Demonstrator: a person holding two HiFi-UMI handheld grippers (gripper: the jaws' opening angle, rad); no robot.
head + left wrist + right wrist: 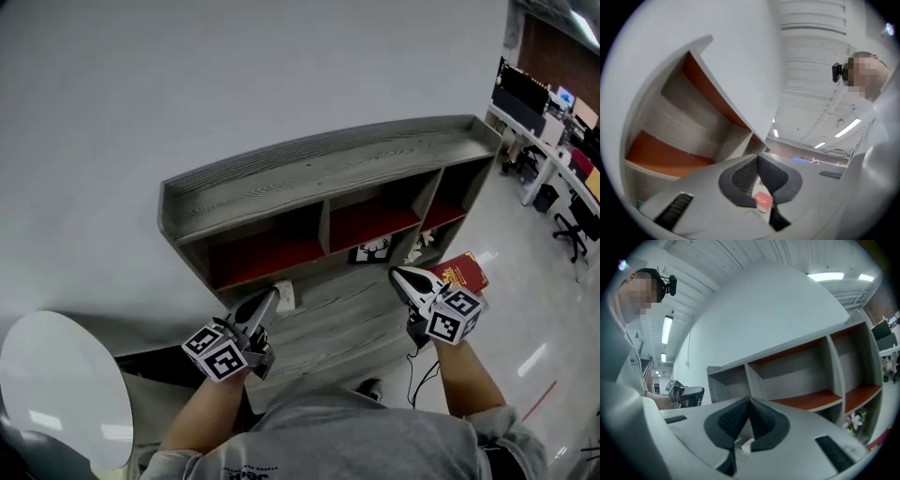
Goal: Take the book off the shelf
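The left tongs [267,300] and the right tongs [401,277] are both closed tight and hold nothing. The red book [462,271] lies low at the right end of the shelf [319,173], just beside the right tongs. Closed tongs might only bump it and knock it down.
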